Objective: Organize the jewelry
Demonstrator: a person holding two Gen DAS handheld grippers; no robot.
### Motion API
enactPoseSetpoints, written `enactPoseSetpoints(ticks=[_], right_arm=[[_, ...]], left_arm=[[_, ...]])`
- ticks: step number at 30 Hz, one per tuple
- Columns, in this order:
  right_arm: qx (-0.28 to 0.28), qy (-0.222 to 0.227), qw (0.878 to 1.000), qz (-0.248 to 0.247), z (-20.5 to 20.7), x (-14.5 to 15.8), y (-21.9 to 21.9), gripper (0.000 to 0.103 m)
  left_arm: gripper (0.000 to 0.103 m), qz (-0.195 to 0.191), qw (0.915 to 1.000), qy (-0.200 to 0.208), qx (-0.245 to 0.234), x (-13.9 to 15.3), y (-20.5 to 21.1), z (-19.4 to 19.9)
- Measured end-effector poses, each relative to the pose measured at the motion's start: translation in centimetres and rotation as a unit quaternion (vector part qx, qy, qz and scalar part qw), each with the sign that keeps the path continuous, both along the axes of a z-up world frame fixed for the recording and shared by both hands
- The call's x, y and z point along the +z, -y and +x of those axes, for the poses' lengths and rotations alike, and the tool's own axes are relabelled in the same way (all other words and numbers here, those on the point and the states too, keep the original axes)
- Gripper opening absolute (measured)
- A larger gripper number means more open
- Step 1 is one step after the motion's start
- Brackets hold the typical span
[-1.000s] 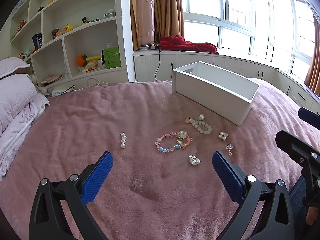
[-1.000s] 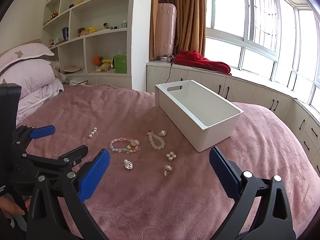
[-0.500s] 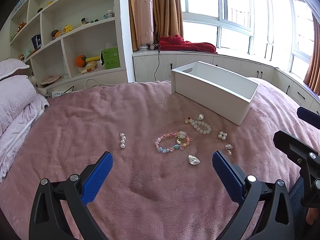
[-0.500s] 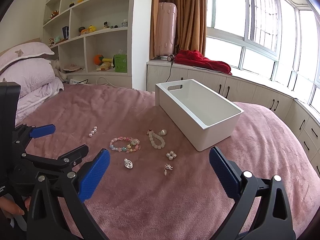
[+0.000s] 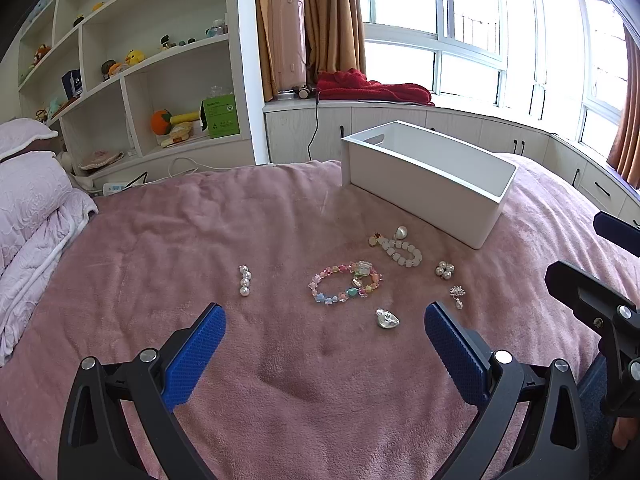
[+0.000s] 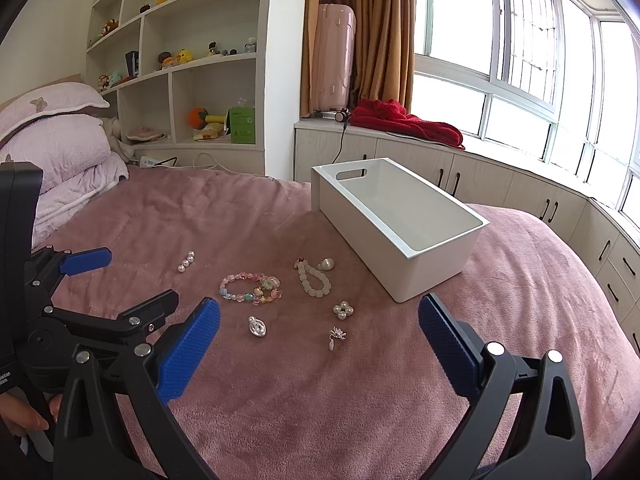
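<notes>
Several jewelry pieces lie on a pink blanket: a pastel bead bracelet, a white bead bracelet, a pearl strip, a pearl cluster, a silver flower pin and a silver heart charm. An empty white bin stands behind them. My left gripper and right gripper are both open and empty, held above the blanket in front of the jewelry.
Folded pink bedding lies at the left. White shelves with toys stand behind the bed. A window seat with a red cloth and drawers runs along the back and right.
Both views have shifted only slightly; the jewelry and the bin have not moved, and both grippers stay open.
</notes>
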State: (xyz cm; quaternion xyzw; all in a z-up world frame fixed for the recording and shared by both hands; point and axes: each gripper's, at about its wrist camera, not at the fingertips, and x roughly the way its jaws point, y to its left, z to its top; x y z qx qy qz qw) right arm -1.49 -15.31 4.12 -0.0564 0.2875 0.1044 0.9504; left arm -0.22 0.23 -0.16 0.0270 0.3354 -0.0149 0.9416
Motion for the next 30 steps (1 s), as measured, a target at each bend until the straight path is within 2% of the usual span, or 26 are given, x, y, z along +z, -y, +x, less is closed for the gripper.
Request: enactPoseSetpoints(ticks=[3,6,12,16,23,30], right_arm=[[0.003,-0.011,1.000,0.003,0.3,-0.2,0.0,0.098],[0.007,-0.041,0.999,0.017,1.4,-0.4,0.3,0.098],[-0.009,-0.104,0.992,0.067,5.2,-0.5,2.3,0.098],[-0.021,-0.132,0.989,0.063,8.1,-0.5,3.2,0.098],[0.016,-0.163,0.984,0.067,13.2,-0.1,2.4,0.098],[0.048,-0.188,0.980,0.052,17.8,-1.0,0.5,0.089]], left_arm=[[0.101,-0.002,1.0000,-0.001,-0.003,-0.1,0.1,0.1],[0.101,0.003,1.0000,-0.002,-0.009,-0.1,0.4,0.4],[0.101,0.041,0.9988,-0.018,-0.021,0.0,0.7,2.7],[0.101,0.030,0.9987,-0.032,-0.024,0.1,-0.2,4.7],[0.101,-0.006,0.9975,-0.064,-0.031,-0.2,-2.2,9.4],[0.101,-0.011,0.9962,-0.082,-0.028,-1.0,-3.7,13.2]])
